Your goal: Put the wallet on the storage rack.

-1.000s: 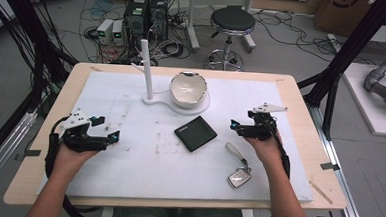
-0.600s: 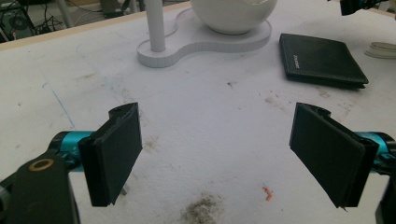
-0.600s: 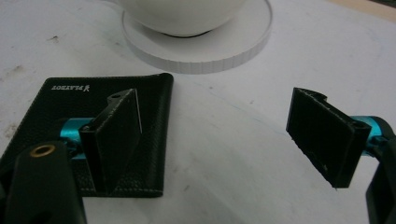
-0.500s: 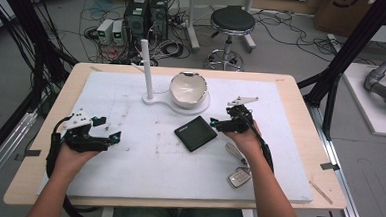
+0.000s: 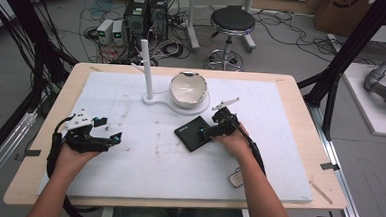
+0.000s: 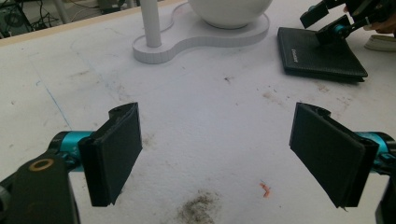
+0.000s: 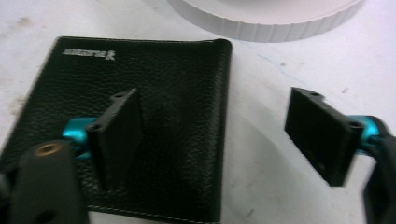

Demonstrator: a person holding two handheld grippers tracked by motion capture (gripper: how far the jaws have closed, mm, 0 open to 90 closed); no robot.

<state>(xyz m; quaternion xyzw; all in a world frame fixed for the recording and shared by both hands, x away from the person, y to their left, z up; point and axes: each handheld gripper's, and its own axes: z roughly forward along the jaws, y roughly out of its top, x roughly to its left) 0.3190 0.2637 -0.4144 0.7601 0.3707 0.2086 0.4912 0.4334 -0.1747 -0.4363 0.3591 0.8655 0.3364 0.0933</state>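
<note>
A black leather wallet (image 5: 193,133) (image 7: 154,88) lies flat on the white mat, in front of the bowl stand. My right gripper (image 5: 206,130) (image 7: 212,107) hovers low over the wallet's right edge. One jaw is above the leather and the other over the mat beside it. Its jaws have just been closing a little but still stand wide apart, with the wallet's edge between them and no pad pressing on it. My left gripper (image 5: 115,137) (image 6: 217,130) rests open at the mat's left side with nothing between its pads. In the left gripper view the wallet (image 6: 322,56) and the right gripper (image 6: 327,23) appear at the upper right.
A white bowl (image 5: 187,88) sits on a white stand base (image 5: 156,99) with an upright post (image 5: 147,68) behind the wallet. A key fob (image 5: 236,179) lies near the front edge, beside the right forearm. The white mat (image 5: 168,162) covers most of the wooden table.
The right hand has moved left across the mat, from beside the key fob's area to over the wallet, and sunk a little. The left hand has stayed put.
</note>
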